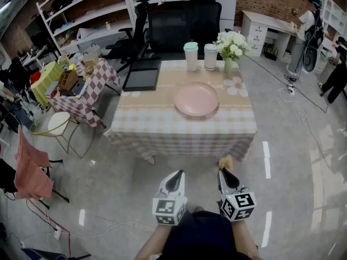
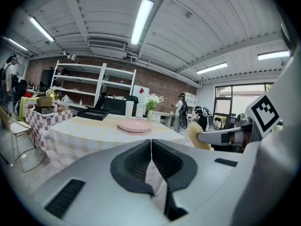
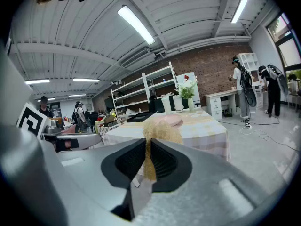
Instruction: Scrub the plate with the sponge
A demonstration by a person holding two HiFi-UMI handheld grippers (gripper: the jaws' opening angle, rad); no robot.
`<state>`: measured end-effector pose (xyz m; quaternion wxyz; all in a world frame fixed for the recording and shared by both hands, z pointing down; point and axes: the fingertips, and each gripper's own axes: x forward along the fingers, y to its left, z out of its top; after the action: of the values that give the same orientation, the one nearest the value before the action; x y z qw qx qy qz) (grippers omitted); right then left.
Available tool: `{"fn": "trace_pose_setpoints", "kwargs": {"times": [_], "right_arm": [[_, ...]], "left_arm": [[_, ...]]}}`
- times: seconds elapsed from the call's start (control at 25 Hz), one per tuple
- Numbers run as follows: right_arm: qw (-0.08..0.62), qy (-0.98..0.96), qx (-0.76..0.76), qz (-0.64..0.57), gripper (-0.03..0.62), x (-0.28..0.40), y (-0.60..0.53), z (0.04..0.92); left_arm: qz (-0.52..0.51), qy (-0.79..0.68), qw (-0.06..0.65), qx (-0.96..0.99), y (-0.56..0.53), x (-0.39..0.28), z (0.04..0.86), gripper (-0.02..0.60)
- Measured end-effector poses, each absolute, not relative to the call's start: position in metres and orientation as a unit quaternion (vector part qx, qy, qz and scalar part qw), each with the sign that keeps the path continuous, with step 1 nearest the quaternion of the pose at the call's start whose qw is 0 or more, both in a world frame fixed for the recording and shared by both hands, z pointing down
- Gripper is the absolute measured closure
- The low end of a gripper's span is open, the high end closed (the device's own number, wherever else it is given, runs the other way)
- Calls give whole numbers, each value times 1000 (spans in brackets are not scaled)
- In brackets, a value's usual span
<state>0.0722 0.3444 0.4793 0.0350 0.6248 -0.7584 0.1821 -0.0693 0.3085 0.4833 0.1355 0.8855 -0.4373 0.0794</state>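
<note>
While standing short of the table (image 1: 146, 126), held the sponge (image 1: 225, 162) pinched in the right gripper (image 1: 224, 172) and the left gripper (image 1: 177, 176) closed on nothing. Saw the plate (image 1: 196, 98) at 12 o'clock, well apart. Probably approach step; next needed stepping forward, lowering sponge onto plate.

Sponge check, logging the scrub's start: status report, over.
Left gripper shut, empty. Right gripper shut on sponge. Plate on table ahead, not yet touched. Cups and flowers sit behind plate, not in the way.
</note>
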Motion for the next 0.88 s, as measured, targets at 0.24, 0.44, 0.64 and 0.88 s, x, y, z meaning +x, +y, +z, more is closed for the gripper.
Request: {"fn": "trace_pose_setpoints", "kwargs": {"times": [0.24,0.44,0.64,0.88], "right_arm": [[36,-758,625,184,560,71,348,481],[29,-751,632,190,560,75,350,482],[20,-750,632,193,560,78,353,479],[15,-750,631,198,560,80,359,481]], "left_arm": [[81,-435,131,887,311,-70,483,569],[84,-435,134,886,314,-69,485,569],[85,-436,133,886,318,-68,484,569],[87,-436,133,886,322,-64,487,569]]}}
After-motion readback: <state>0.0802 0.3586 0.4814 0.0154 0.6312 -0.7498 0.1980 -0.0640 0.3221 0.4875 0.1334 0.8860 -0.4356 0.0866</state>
